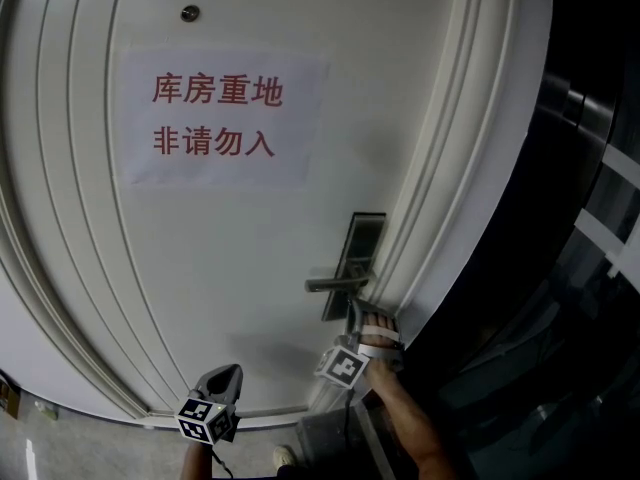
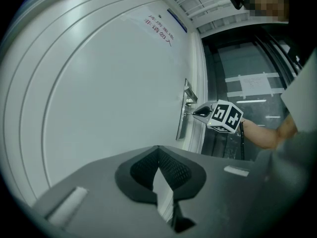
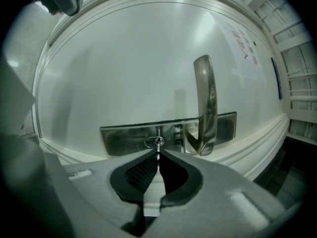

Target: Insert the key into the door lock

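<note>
White door (image 1: 250,268) fills the frame. Right gripper (image 3: 158,158) pinches key (image 3: 158,150) at lock (image 3: 150,143); handle (image 3: 205,103) sits just right. Left gripper (image 2: 158,151) is pressed together, empty.

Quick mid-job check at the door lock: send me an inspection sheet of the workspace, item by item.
Surface: white door with a paper sign in red characters.
Job's things: key with its tip at the keyhole in the lock plate; how deep it sits cannot be told. The lever handle is beside the keyhole.
Clutter: nothing seen.
Tools: right tool shut on the key; left tool shut, empty, clear of the door.
Cables: black cable hangs behind the right tool's marker cube.
Surroundings: dark glass wall beside the door frame; grey floor.
</note>
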Available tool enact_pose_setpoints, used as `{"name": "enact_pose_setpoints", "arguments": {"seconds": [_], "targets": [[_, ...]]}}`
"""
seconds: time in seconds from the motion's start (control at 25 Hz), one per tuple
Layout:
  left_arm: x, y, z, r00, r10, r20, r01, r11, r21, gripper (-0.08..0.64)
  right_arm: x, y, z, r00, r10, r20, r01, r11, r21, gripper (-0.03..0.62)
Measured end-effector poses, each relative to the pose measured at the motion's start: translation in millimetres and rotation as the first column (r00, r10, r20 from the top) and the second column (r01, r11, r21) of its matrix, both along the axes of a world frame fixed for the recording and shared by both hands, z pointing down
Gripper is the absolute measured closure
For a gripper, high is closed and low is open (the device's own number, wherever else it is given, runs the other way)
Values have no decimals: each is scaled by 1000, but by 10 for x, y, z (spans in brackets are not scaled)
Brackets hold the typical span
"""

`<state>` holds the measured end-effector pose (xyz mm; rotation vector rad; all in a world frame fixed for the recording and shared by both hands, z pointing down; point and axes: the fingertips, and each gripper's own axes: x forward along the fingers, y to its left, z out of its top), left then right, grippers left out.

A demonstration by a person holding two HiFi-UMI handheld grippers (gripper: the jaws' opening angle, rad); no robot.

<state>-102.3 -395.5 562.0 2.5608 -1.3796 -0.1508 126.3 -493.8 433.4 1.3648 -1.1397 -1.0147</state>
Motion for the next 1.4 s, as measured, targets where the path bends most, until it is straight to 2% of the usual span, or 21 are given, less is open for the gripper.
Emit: {"name": "enact_pose_setpoints", "arguments": {"seconds": [0.64, 1.2, 1.4], "targets": [[-11, -72, 10, 1000, -16, 2, 16, 1000, -1, 557, -26, -140, -1, 999, -33, 1, 33, 999, -1, 580], [57, -85, 58, 1000, -14, 7, 14, 1000, -15, 557, 29, -154, 39, 996, -65, -64, 68, 997, 36, 578], [60, -79, 47, 1000, -16, 9, 16, 1000, -13, 557, 13, -149, 30, 995, -87, -47, 89, 995, 53, 577]]}}
